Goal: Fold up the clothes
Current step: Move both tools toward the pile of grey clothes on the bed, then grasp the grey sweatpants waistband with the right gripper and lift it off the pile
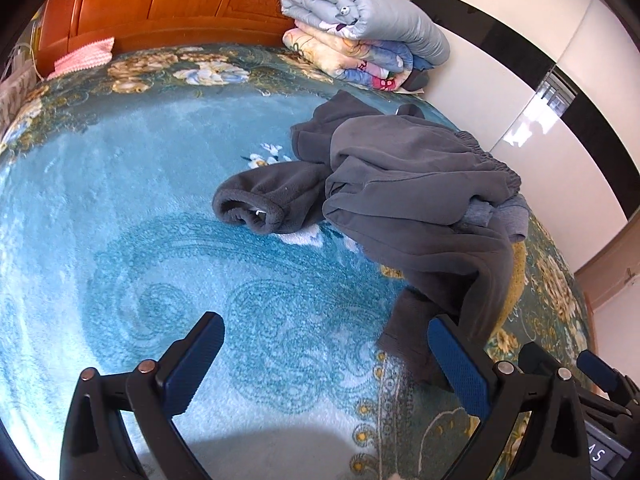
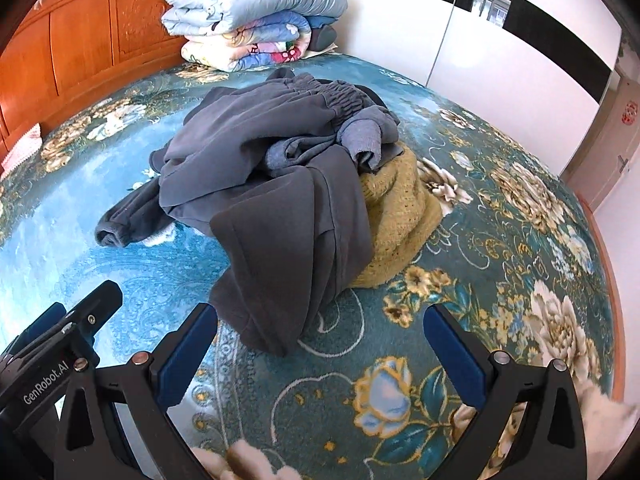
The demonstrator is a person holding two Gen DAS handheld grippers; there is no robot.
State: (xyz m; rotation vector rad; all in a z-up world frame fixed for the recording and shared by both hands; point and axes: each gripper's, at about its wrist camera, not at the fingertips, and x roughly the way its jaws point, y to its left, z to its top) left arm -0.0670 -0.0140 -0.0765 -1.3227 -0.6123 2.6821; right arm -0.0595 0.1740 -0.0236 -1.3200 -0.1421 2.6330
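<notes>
Nothing looks folded yet: the clothes sit in one rumpled heap on the bed (image 2: 500, 184), so I'd judge the job barely begun, with every piece still to be pulled out, flattened and folded. The heap lies toward twelve o'clock from the right claw (image 2: 320, 344) and toward one o'clock from the left claw (image 1: 326, 364). Both claws are spread wide and hold nothing. On top are dark grey sweatpants (image 2: 256, 168), soft and fleecy, with a bunched elastic waistband at the far side and one cuffed leg trailing off toward nine o'clock. A blue-grey knit top (image 2: 362, 130) is tangled into them, and a mustard knit garment (image 2: 400, 216) pokes out underneath at three o'clock. Folded quilts (image 2: 248, 16) are stacked by the wooden headboard (image 2: 80, 40).
</notes>
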